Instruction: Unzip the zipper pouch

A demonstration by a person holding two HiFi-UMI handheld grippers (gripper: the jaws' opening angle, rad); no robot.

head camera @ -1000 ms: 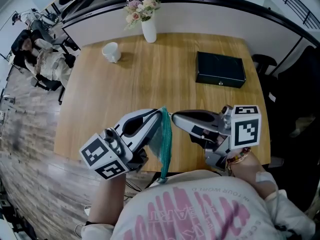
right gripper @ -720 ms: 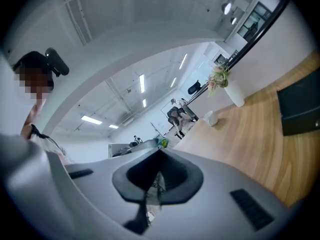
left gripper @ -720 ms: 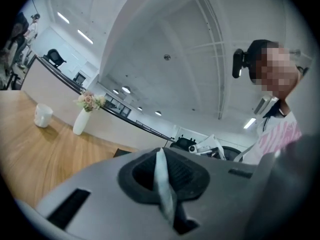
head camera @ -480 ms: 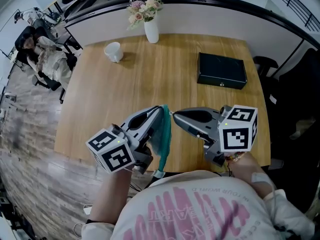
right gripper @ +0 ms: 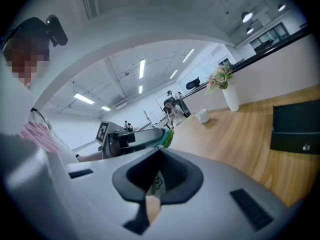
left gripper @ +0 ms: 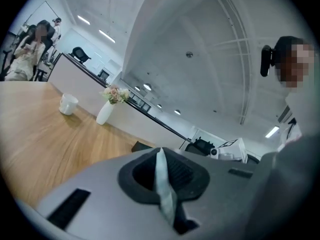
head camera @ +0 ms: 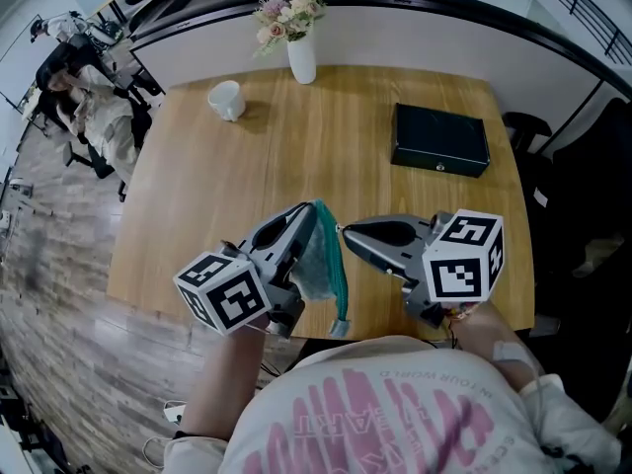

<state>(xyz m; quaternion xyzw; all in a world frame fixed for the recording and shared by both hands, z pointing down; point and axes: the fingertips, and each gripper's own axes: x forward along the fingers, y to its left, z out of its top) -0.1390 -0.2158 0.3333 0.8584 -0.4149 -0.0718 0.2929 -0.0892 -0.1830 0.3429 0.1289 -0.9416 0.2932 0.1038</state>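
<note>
A teal zipper pouch (head camera: 321, 260) hangs in the air over the near edge of the wooden table (head camera: 326, 146). My left gripper (head camera: 311, 210) is shut on its upper edge. A thin strip of the pouch's fabric (left gripper: 162, 184) stands pinched between the left gripper's (left gripper: 161, 156) jaws. My right gripper (head camera: 344, 230) meets the pouch from the right, just below the left one's tip. The right gripper (right gripper: 157, 169) is shut on a small pale zipper tab (right gripper: 156, 184). Beyond it in the right gripper view are the left gripper (right gripper: 135, 139) and the pouch (right gripper: 166, 138).
A black box (head camera: 440, 138) lies at the table's right. A white cup (head camera: 227, 99) and a white vase of flowers (head camera: 301, 57) stand at the far side. A person (head camera: 84, 97) sits beyond the table's left corner. A curved partition runs behind the table.
The left gripper has turned and shifted slightly right. The pouch's lower end has swung to the right and it now shows more of its side. The right gripper has barely moved.
</note>
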